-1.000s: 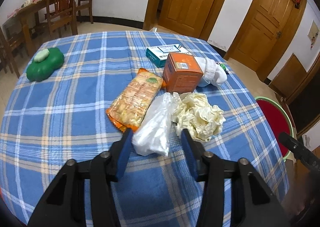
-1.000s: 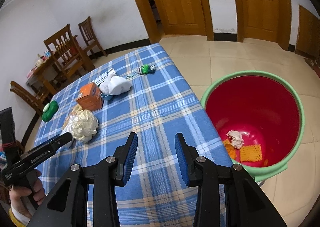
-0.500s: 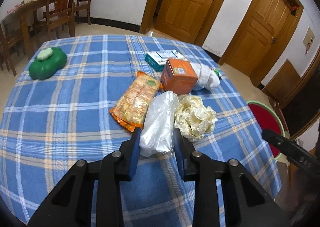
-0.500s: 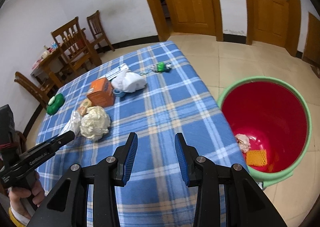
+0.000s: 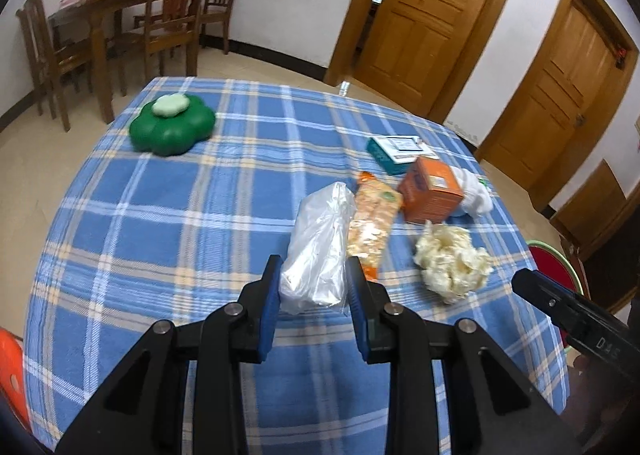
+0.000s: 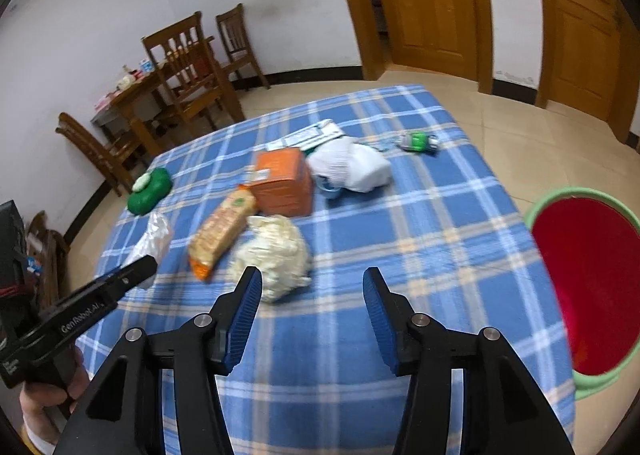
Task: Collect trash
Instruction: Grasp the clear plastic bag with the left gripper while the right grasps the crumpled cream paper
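My left gripper is shut on the near end of a clear plastic bag, which sticks up and away from its fingers over the blue plaid table. Right of the bag lie an orange snack packet and a crumpled cream paper wad. In the right wrist view my right gripper hovers over the cloth with its jaws opening and nothing between them. The paper wad sits just beyond its left finger. The red bin with a green rim stands on the floor at the table's right edge.
An orange box, a white cloth bundle, a teal-and-white carton and a small green trinket lie farther back. A green flower-shaped container sits far left. Wooden chairs and a dining table stand behind.
My left gripper shut on the plastic bag and carried it leftward, away from the paper wad. My right gripper swung from the bin towards the table's items, and its jaws widened.
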Tool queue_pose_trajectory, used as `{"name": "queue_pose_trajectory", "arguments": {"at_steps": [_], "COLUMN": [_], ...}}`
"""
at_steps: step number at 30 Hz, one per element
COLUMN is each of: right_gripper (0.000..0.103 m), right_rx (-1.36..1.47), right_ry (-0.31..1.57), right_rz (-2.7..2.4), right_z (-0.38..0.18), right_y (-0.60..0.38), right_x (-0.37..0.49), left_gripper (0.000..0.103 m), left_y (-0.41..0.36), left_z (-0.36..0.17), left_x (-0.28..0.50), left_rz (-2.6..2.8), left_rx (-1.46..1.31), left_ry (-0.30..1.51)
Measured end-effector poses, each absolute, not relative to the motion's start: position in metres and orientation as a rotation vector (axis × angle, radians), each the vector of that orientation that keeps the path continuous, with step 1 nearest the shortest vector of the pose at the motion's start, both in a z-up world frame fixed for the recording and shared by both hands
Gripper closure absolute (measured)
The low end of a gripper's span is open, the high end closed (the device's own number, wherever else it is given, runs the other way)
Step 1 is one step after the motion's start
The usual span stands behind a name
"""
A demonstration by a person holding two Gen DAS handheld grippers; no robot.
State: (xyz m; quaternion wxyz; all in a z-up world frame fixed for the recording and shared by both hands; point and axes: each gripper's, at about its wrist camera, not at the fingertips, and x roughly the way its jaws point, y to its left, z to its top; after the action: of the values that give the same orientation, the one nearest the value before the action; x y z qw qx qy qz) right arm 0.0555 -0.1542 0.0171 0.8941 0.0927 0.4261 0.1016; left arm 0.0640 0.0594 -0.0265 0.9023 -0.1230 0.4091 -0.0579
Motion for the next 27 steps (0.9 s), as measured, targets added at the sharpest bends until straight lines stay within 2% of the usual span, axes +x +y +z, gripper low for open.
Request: {"name": "queue_pose_trajectory", "arguments": {"at_steps": [3, 13, 15, 18, 27], "right_gripper": [0.043, 0.044, 0.058, 0.071, 0.072], "right_rx": [0.173, 0.183, 0.199, 0.201, 0.218], "right_ry": [0.899, 0.977, 0.997, 0.999, 0.981], "right_rz": [0.232, 0.238, 0.245, 0.264, 0.274], "right_z": [0.012, -0.017, -0.022, -0.023, -0.018], "right_y": [-0.14, -0.121, -0.123, -0.124, -0.141], "right_x": [0.065, 0.088, 0.089, 0.085, 0.066], "left_gripper": [0.072, 0.072, 0.072, 0.072, 0.072], "left_y": [0.066, 0.073, 0.072, 0.071, 0.053], "left_z": [-0.03, -0.033, -0.033, -0.032, -0.022], "left_x": [0.064, 0.062, 0.061, 0.06, 0.055], "left_rz": [-0.11, -0.102, -0.103, -0.106, -0.138], "left_rx": [-0.272, -0.284, -0.284, -0.285, -0.263], "left_ry": [0.848, 0.849, 0.849, 0.848, 0.835]}}
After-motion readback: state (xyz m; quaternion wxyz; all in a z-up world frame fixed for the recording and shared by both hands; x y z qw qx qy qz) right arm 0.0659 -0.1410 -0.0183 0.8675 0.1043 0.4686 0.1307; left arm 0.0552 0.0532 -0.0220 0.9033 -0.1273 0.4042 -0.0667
